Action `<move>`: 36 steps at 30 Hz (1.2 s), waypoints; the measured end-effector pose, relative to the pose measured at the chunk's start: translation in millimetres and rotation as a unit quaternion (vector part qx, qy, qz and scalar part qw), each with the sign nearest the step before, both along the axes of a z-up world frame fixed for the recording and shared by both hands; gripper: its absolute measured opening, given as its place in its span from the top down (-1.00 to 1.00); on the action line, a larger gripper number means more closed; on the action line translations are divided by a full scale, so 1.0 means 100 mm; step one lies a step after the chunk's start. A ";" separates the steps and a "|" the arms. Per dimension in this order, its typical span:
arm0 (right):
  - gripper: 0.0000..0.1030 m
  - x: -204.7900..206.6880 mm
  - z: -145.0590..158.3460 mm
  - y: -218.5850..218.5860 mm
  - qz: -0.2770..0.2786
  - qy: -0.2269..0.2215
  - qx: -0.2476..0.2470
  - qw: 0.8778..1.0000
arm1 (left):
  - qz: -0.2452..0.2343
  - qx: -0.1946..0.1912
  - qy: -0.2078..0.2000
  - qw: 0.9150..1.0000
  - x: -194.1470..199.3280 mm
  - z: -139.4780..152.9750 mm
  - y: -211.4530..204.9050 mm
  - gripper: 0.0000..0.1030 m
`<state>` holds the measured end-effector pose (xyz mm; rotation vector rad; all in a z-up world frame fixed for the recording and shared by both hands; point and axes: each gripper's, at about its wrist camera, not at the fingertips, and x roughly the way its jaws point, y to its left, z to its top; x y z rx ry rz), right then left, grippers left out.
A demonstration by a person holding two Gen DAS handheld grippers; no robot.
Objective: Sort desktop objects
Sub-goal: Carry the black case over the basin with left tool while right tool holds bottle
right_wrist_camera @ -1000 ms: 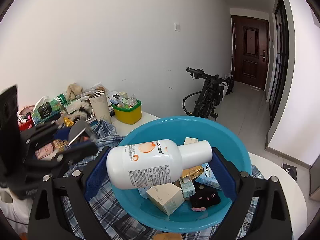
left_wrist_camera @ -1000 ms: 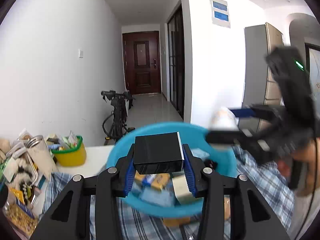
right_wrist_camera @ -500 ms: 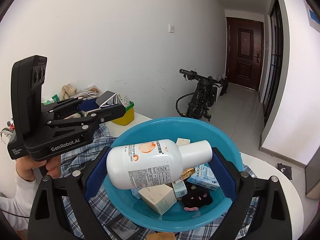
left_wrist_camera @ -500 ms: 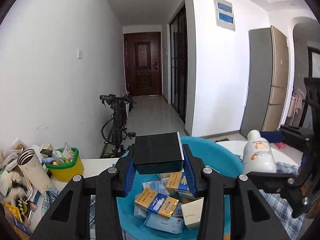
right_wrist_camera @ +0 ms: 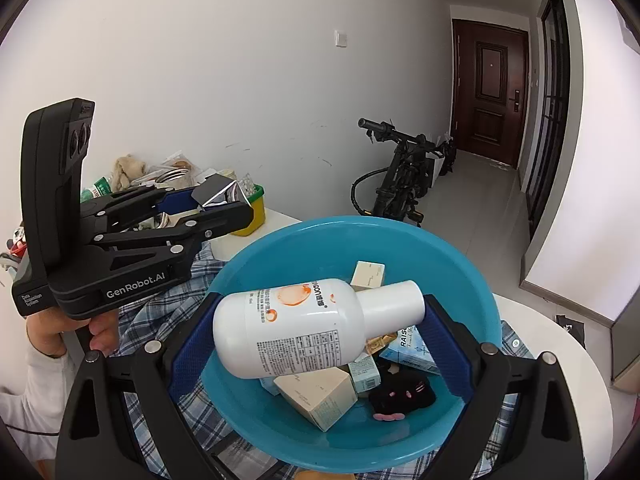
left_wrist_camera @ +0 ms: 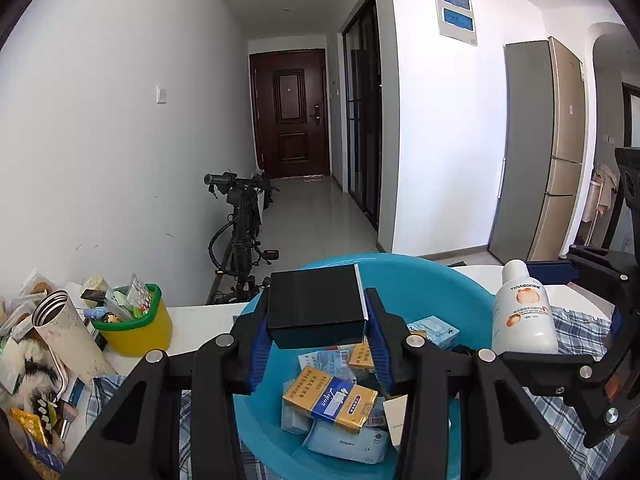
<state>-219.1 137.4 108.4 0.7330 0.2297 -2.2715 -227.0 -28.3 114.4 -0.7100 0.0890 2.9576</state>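
My left gripper (left_wrist_camera: 316, 314) is shut on a black box (left_wrist_camera: 316, 300), held above the near rim of a blue basin (left_wrist_camera: 440, 280). My right gripper (right_wrist_camera: 320, 322) is shut on a white bottle (right_wrist_camera: 304, 328) with an orange print, gripped end to end and lying crosswise over the basin (right_wrist_camera: 320, 236). In the basin lie several small cartons and a black plush item (right_wrist_camera: 402, 394). In the left wrist view the bottle (left_wrist_camera: 522, 312) stands at the right. The right wrist view shows the left gripper (right_wrist_camera: 236, 204) beside the basin's left rim, in a person's hand.
The basin sits on a checked cloth (left_wrist_camera: 576, 328) over a white table (left_wrist_camera: 200, 320). At the left stand a yellow tub with a green rim (left_wrist_camera: 136, 330), a metal cup (left_wrist_camera: 60, 320) and a heap of packets. A bicycle (left_wrist_camera: 240, 220) leans against the wall behind.
The left gripper with the black box has come in from the lower left of the right wrist view to the basin's left rim. The right gripper and bottle have hardly moved.
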 end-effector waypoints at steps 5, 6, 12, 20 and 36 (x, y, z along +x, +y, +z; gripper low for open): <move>-0.82 0.03 0.03 0.01 0.002 0.005 -0.004 1.000 | -0.001 0.000 0.004 1.000 0.03 0.01 0.03 0.13; -0.82 0.03 0.04 0.01 0.002 0.005 -0.004 1.000 | -0.001 -0.001 0.003 1.000 0.03 0.01 0.04 0.13; -0.82 0.03 0.02 0.01 0.001 0.004 -0.003 1.000 | -0.001 -0.004 0.000 1.000 0.04 0.00 0.03 0.13; -0.82 0.00 0.02 0.04 -0.003 0.000 -0.005 1.000 | -0.002 -0.007 -0.001 1.000 0.03 0.00 0.04 0.13; -0.82 -0.06 0.00 0.05 -0.007 -0.006 -0.007 1.000 | -0.004 -0.007 -0.009 1.000 0.03 -0.08 0.08 0.13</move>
